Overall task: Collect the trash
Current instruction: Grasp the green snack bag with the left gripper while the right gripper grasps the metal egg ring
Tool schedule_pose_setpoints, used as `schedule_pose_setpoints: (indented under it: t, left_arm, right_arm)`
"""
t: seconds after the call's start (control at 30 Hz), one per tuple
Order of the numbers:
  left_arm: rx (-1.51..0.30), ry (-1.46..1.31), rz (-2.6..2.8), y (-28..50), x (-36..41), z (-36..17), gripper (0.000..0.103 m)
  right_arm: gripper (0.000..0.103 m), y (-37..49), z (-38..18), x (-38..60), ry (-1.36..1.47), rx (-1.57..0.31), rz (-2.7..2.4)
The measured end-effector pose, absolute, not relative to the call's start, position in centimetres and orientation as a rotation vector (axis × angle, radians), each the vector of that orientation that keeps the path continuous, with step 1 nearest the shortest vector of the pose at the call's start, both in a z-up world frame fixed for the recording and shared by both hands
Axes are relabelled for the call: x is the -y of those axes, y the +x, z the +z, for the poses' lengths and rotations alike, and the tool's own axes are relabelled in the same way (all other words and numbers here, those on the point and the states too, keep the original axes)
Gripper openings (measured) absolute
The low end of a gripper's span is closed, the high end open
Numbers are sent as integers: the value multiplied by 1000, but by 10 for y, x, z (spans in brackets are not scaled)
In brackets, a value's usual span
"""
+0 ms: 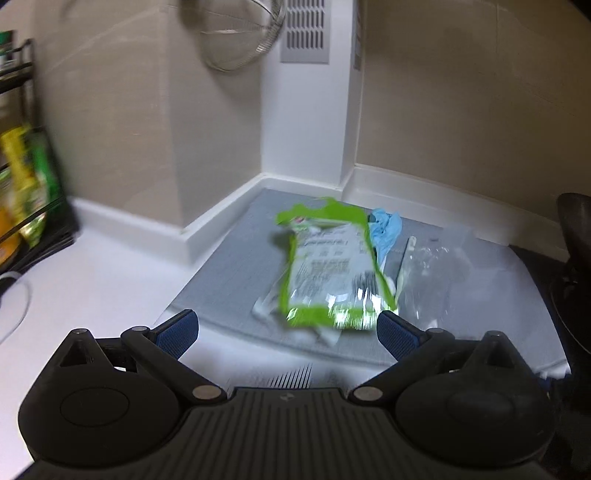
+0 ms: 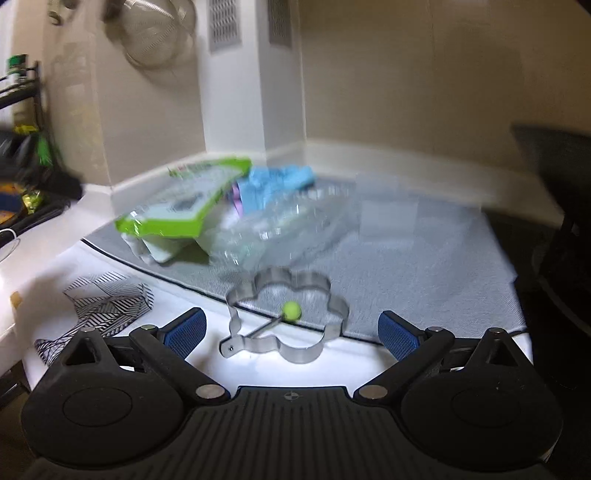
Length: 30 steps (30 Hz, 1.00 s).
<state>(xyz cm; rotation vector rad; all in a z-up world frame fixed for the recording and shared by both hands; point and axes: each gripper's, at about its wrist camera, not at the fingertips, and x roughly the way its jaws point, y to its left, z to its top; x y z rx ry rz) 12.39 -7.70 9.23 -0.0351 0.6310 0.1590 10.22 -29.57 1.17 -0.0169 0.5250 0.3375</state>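
A pile of trash lies on a grey mat (image 1: 229, 266) in the counter's corner. On top is a green and silver wrapper (image 1: 328, 266), with a crumpled blue glove (image 1: 386, 230) behind it and clear plastic packaging (image 1: 428, 273) to its right. My left gripper (image 1: 288, 332) is open just short of the wrapper's near edge, nothing between its blue pads. In the right wrist view the same wrapper (image 2: 184, 206), glove (image 2: 277, 184) and clear plastic (image 2: 284, 229) lie farther off. My right gripper (image 2: 291, 332) is open over a flower-shaped metal ring (image 2: 325, 284) with a green knob (image 2: 291, 311).
A black wire rack (image 1: 22, 155) with green and yellow packets stands at the left. A striped black-and-white paper (image 2: 107, 302) lies on the white counter (image 1: 92, 280). A wire strainer (image 1: 240, 33) hangs on the wall. A dark object (image 2: 554, 221) borders the mat at the right.
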Motion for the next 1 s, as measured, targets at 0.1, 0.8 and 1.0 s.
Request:
schedule_pose_setpoints:
  t: [0.1, 0.8, 1.0]
  left_arm:
    - [-704, -29, 115, 162, 83, 86, 103]
    - [-792, -157, 124, 213, 64, 77, 22]
    - [-696, -233, 87, 171, 41, 103, 22]
  right_arm:
    - [100, 113, 11, 296, 29, -564, 317]
    - [81, 120, 15, 301, 61, -523, 254]
    - [81, 102, 22, 309, 73, -430, 260]
